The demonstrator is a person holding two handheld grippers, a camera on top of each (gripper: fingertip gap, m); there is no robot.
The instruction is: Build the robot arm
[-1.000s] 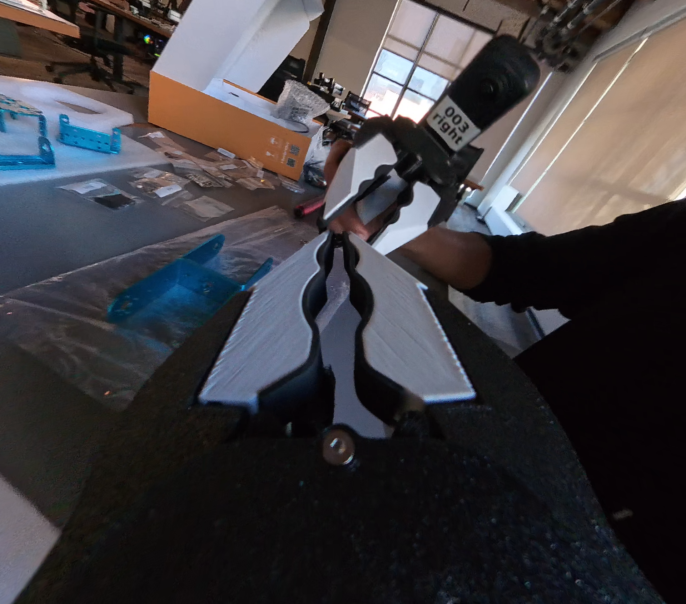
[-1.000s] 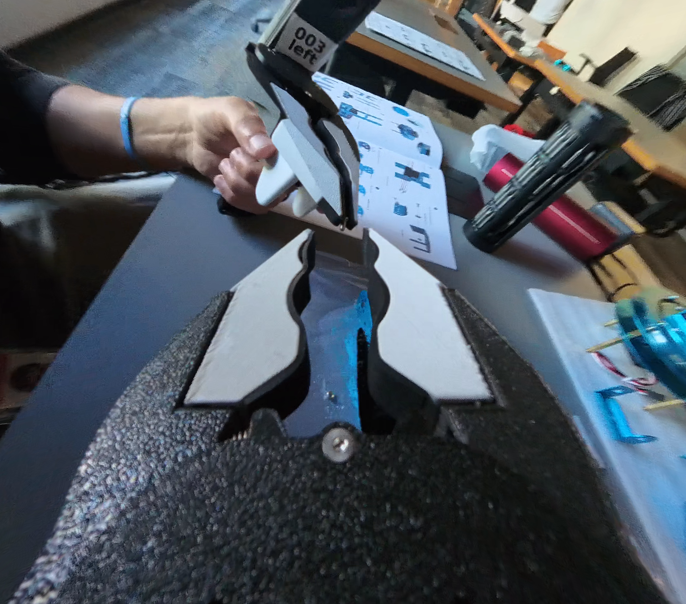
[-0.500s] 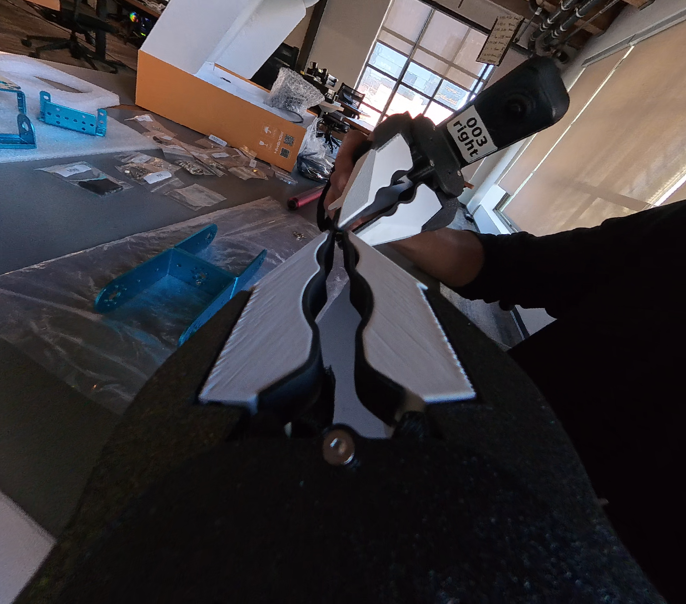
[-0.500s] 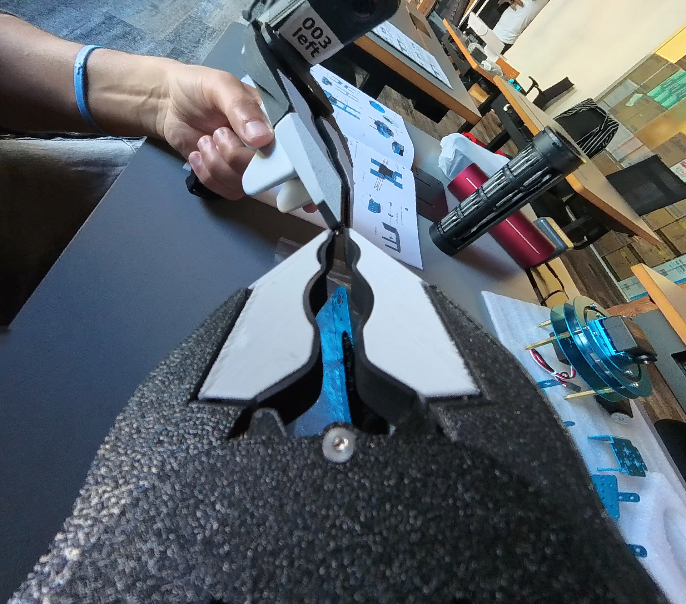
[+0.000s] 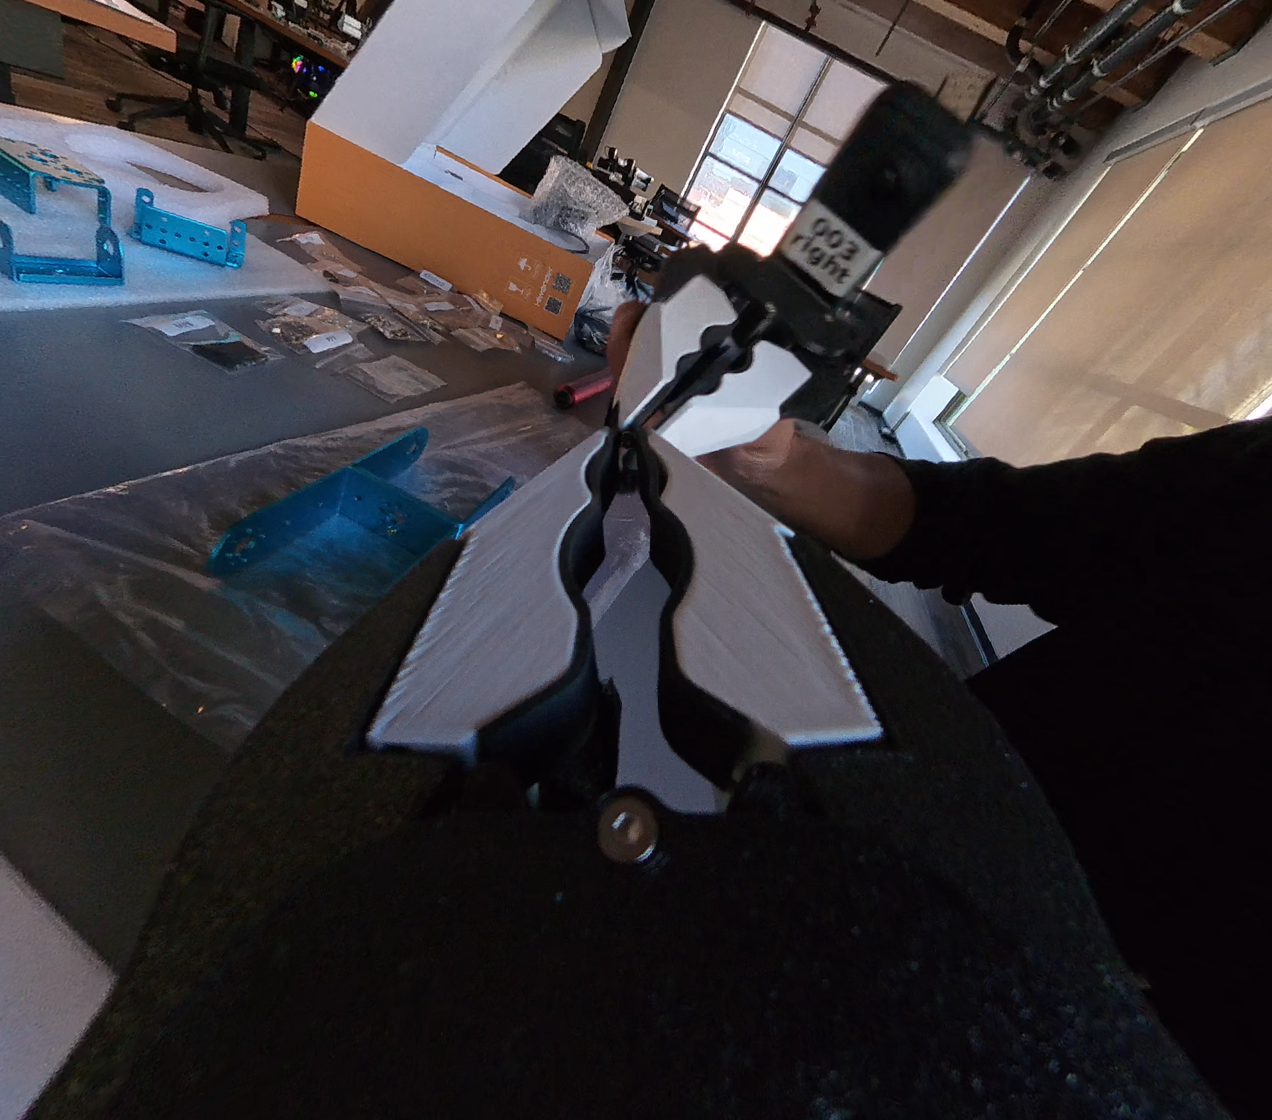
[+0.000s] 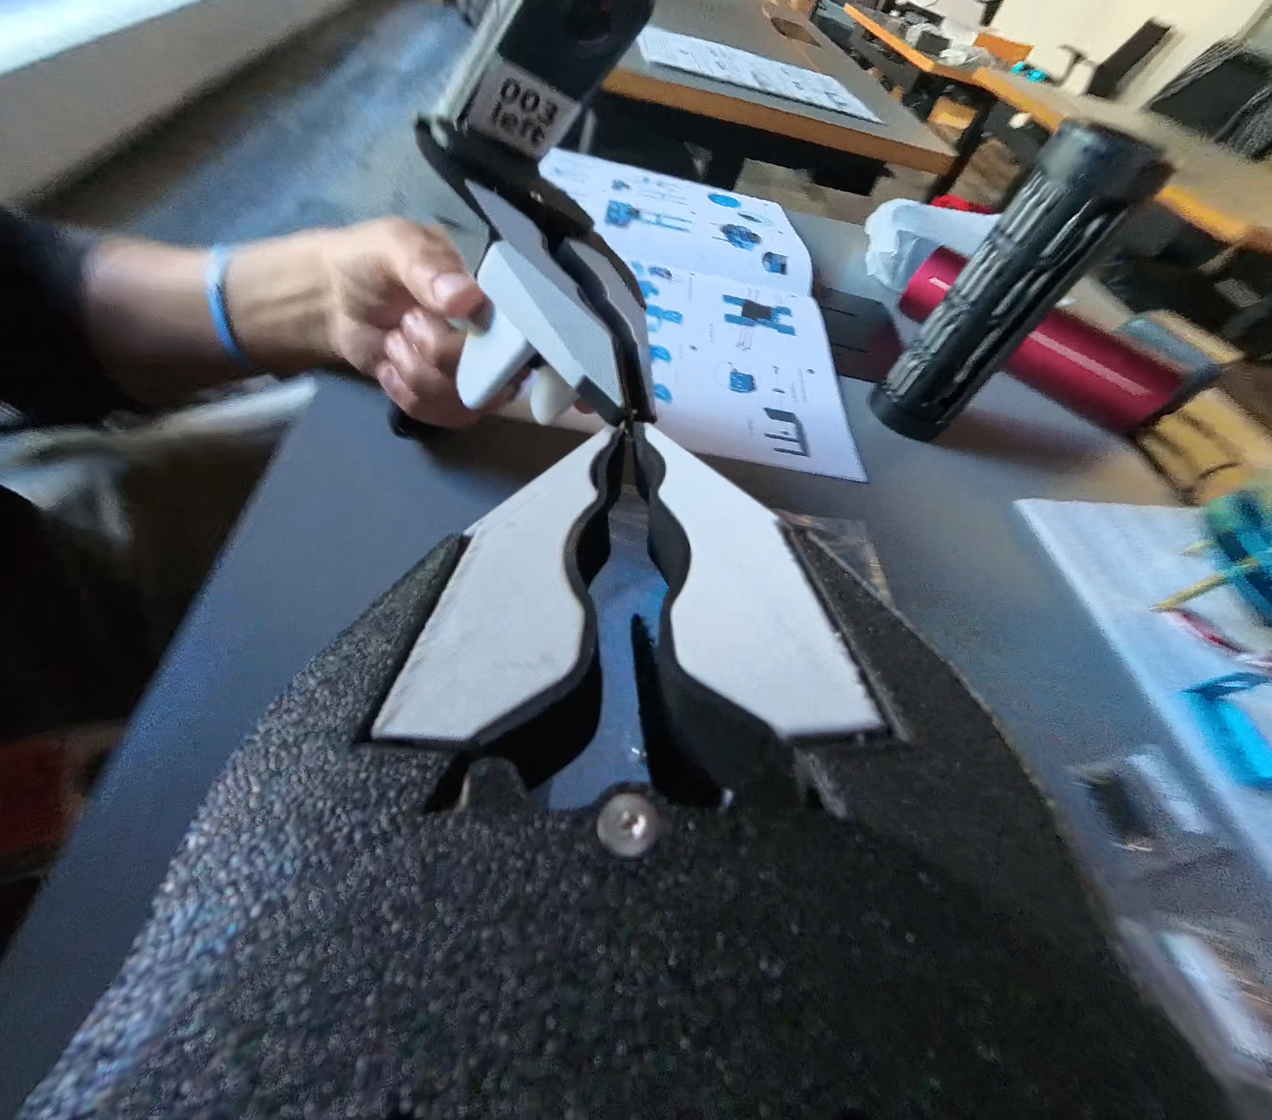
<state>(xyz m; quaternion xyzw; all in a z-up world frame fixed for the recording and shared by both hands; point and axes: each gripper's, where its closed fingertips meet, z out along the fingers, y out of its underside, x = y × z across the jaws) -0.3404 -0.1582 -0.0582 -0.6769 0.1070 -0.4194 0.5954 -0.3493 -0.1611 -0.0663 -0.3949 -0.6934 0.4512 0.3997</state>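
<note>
My left gripper is shut, and a small dark piece shows pinched just behind its tips. My right gripper is shut too. The two grippers meet tip to tip above the dark table. The right gripper comes in from the upper right in the left wrist view, and the left gripper from above in the right wrist view. I cannot tell whether the right one also grips the piece. A blue metal bracket lies on a clear plastic sheet left of the tips.
An open orange and white box, several small parts bags and white foam with blue brackets lie at the back left. An open booklet, a black ribbed cylinder, a red cylinder and white foam lie right. My two grippers' fingertips are within a few centimetres of each other. The black ribbed cylinder is about 25 cm from both grippers' fingertips.
My right gripper went from open to shut and closed in on the left gripper's tips. The left gripper stayed shut. Both views have swung a little.
</note>
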